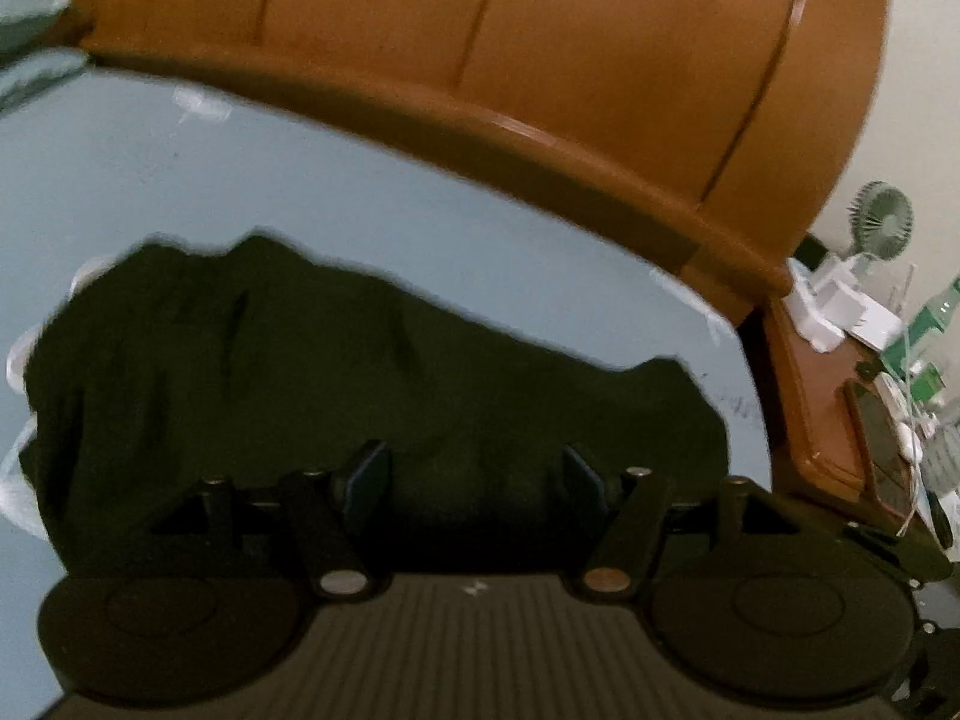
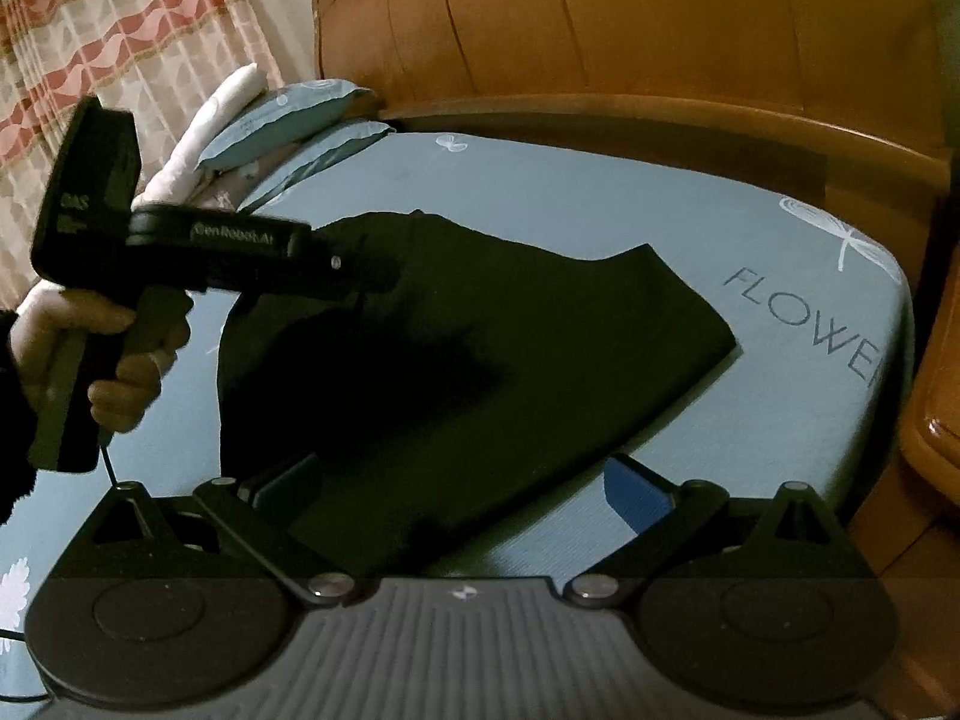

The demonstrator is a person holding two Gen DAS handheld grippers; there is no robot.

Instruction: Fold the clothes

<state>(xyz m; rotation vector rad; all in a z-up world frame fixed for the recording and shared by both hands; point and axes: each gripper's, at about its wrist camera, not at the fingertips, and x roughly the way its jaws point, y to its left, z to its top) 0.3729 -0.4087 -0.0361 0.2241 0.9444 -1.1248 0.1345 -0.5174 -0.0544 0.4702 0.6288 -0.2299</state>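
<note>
**Dark garment lying on the bed, both grippers apart**

The bed (image 2: 690,222) fills both views, its smooth pale-blue sheet printed with white butterflies and lettering, backed by a curved, glossy brown headboard (image 1: 540,48). At frame centre lies the dark garment (image 2: 480,348), soft matte cloth, roughly folded with a creased edge. The left hand-held gripper (image 1: 474,480) hangs over it, fingers apart and empty. The right hand-held gripper (image 2: 462,486) stands wide apart at lower frame, gripping nothing.
</note>
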